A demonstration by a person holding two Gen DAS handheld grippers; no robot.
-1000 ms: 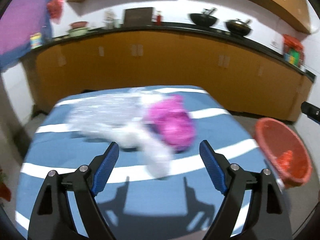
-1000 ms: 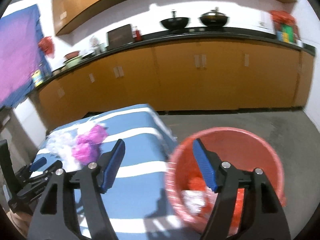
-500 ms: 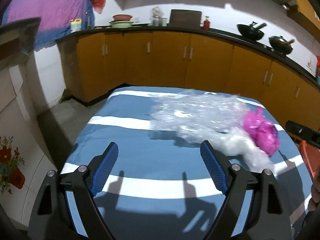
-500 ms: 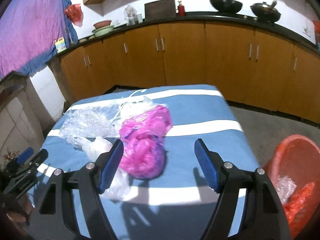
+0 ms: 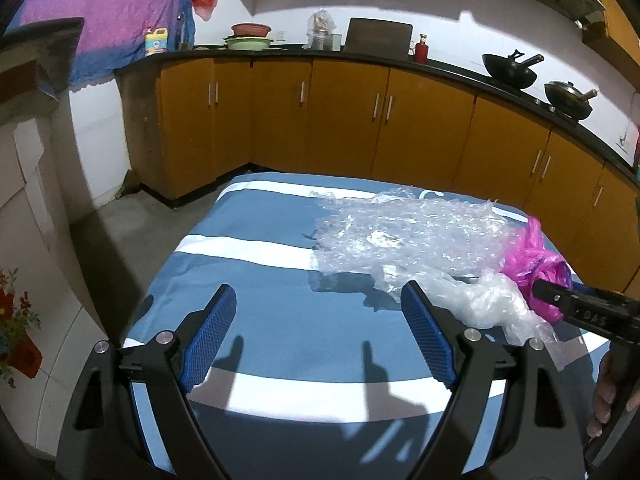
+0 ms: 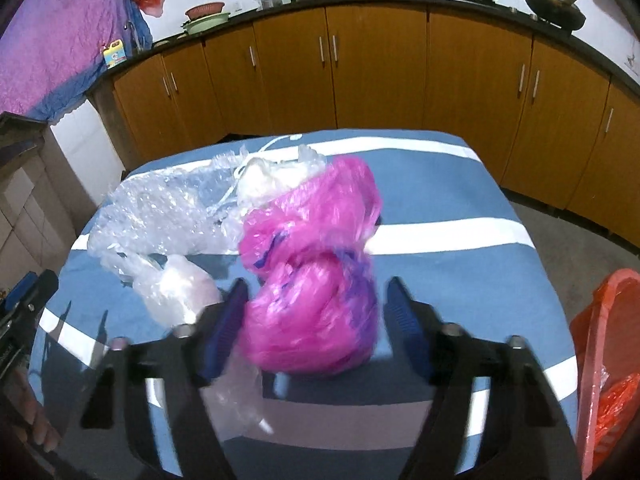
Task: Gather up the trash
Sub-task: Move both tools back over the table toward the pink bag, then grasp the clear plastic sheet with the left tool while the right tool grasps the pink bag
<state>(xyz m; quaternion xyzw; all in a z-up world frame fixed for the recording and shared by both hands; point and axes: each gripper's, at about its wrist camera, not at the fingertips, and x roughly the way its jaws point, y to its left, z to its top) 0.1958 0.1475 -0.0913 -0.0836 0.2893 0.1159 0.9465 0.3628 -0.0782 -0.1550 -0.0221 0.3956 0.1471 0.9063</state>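
A crumpled pink plastic bag (image 6: 316,280) lies on the blue-and-white striped table (image 6: 460,184). My right gripper (image 6: 316,328) is open, its jaws on either side of the pink bag's near end. Clear bubble wrap (image 5: 408,236) and a clear plastic bag (image 5: 488,304) lie left of the pink bag (image 5: 532,264). My left gripper (image 5: 318,340) is open and empty over the table's near left part, short of the clear plastic. The right gripper's arm shows at the right edge of the left wrist view.
A red bin (image 6: 604,360) with red trash stands on the floor right of the table. Orange kitchen cabinets (image 5: 344,120) run behind the table, with pans (image 5: 508,70) on the black counter. A white wall unit (image 5: 28,200) is at the left.
My right gripper has swung from over the red bin to the table and now straddles the pink bag. My left gripper has turned left, so the trash sits to its right.
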